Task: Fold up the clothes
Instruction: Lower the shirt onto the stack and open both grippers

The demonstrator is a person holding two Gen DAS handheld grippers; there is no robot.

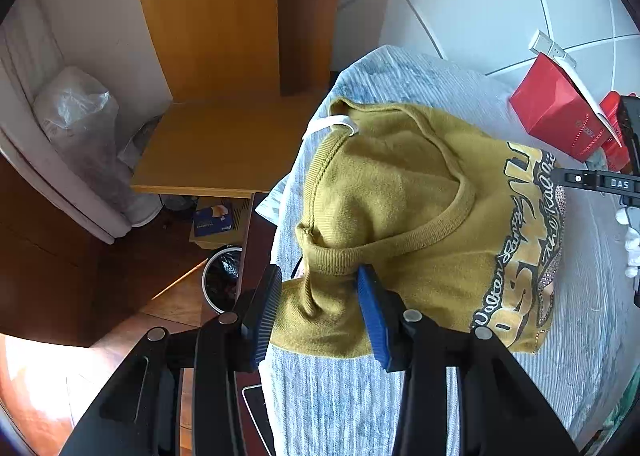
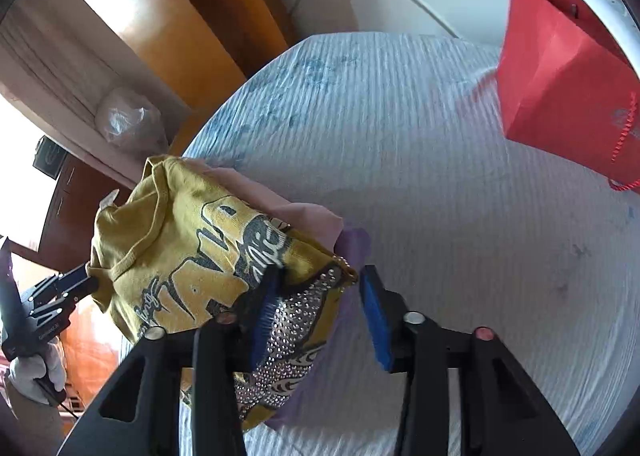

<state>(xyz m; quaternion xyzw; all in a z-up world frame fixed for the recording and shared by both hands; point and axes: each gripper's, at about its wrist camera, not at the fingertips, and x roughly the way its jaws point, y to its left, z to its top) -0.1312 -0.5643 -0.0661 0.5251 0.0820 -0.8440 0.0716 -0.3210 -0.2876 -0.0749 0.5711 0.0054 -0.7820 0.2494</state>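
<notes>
A mustard-yellow T-shirt (image 1: 400, 212) with a black and gold print lies folded on the grey-blue striped bedcover (image 1: 400, 72). My left gripper (image 1: 316, 308) is open, its blue pads on either side of the ribbed collar and shoulder at the near edge. In the right wrist view the shirt (image 2: 192, 256) rests on folded pink (image 2: 300, 216) and purple (image 2: 352, 240) clothes. My right gripper (image 2: 316, 316) is open, the left pad over the rhinestone part of the print, the right pad beside the stack. The left gripper also shows in the right wrist view (image 2: 92, 284).
A red paper bag (image 1: 560, 116) stands on the bed at the far right; it also shows in the right wrist view (image 2: 568, 76). A wooden desk (image 1: 216, 144), a plastic-wrapped bundle (image 1: 76, 108) and a waste bin (image 1: 220, 280) lie left of the bed.
</notes>
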